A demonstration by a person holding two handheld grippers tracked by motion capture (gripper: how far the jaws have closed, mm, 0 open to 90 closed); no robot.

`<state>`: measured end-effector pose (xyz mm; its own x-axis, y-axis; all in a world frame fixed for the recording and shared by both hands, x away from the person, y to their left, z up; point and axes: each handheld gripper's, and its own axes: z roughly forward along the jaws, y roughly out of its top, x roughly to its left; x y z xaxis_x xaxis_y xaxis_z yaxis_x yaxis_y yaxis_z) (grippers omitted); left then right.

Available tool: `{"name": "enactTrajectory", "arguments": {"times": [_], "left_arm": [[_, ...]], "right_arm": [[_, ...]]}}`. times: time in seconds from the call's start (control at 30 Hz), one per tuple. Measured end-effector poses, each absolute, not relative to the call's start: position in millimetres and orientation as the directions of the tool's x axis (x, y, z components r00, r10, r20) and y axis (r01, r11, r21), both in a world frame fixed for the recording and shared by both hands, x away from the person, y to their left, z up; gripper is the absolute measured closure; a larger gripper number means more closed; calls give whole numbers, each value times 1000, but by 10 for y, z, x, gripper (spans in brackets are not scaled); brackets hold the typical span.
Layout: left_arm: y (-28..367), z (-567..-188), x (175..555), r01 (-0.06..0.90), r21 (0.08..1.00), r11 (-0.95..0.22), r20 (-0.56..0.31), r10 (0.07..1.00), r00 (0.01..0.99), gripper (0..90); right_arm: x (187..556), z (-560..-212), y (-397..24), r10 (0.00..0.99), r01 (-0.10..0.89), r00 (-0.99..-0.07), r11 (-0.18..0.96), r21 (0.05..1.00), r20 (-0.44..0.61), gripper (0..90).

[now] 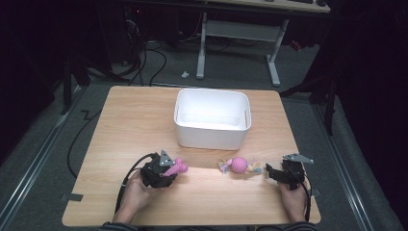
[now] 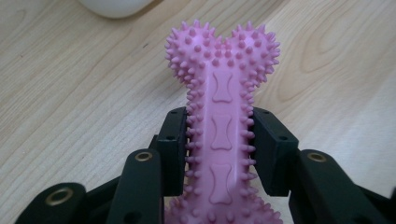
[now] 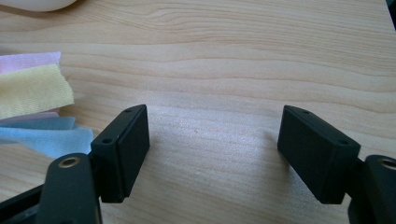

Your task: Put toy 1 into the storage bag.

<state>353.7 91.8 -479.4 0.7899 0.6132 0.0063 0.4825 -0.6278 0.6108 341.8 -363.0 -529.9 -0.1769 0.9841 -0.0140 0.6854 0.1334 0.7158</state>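
Note:
A pink spiky bone-shaped toy (image 2: pixel 222 84) lies low over the wooden table (image 1: pixel 130 125), and my left gripper (image 2: pixel 219 149) is shut on its shaft, with the knobbed end sticking out past the pads. In the high view the bone (image 1: pixel 179 168) and the left gripper (image 1: pixel 169 171) are at the front left. A pink ball with pastel ribbon tails (image 1: pixel 238 165) rests at the front middle. My right gripper (image 1: pixel 269 172) sits just right of it, open, its jaws (image 3: pixel 215 144) wide apart over bare wood. The ribbon ends (image 3: pixel 32 93) lie left of the left jaw.
A white rectangular bin (image 1: pixel 211 120) stands mid-table behind both toys, and its inside looks empty. A person's hands hold both grippers at the front edge. Cables trail off the table's left side, and desk legs stand on the floor beyond.

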Motion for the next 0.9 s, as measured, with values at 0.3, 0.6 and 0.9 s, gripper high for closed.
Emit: {"name": "enactTrajectory", "arguments": {"times": [0.3, 0.6, 0.9], "left_arm": [[935, -4574, 3476, 465, 625, -627, -4, 593, 805, 592], [983, -4407, 3552, 488, 654, -579, -35, 620, 783, 592], [977, -4277, 3558, 477, 665, -575, -61, 595, 802, 591]], "right_arm": [[3420, -5300, -3629, 983, 684, -183, 137, 717, -13, 252], [3426, -5299, -3622, 983, 685, -183, 139, 716, -15, 253], [3420, -5299, -3619, 983, 683, -185, 140, 717, -16, 253]]}}
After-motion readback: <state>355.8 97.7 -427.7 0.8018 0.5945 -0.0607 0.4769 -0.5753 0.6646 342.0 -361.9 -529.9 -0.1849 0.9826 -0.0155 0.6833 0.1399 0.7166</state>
